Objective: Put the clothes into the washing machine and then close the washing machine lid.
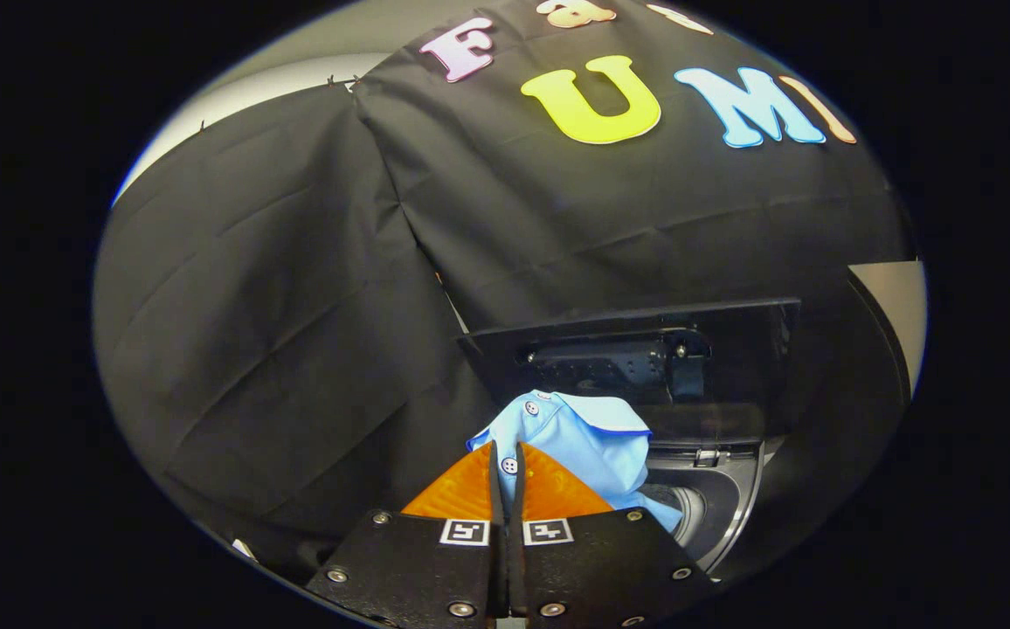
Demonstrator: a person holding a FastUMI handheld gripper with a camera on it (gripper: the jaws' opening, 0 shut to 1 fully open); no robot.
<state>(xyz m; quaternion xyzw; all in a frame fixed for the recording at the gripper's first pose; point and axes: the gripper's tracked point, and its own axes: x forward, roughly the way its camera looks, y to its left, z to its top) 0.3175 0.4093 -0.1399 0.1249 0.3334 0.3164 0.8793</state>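
— Presently, status of the claw (506, 459)?
— Fingers nearly together, pinching the light-blue buttoned cotton shirt (588, 437) at its placket, over the black washing machine's (723, 507) open drum; raised dark lid (636, 349) beyond.
— Handling?
— Judged light, limp, prone to drape and snag the rim; grip bunched fabric near the collar.

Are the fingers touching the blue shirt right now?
Touching. The gripper view shows the fingers closed on a fold of the blue shirt, held above the washing machine opening.
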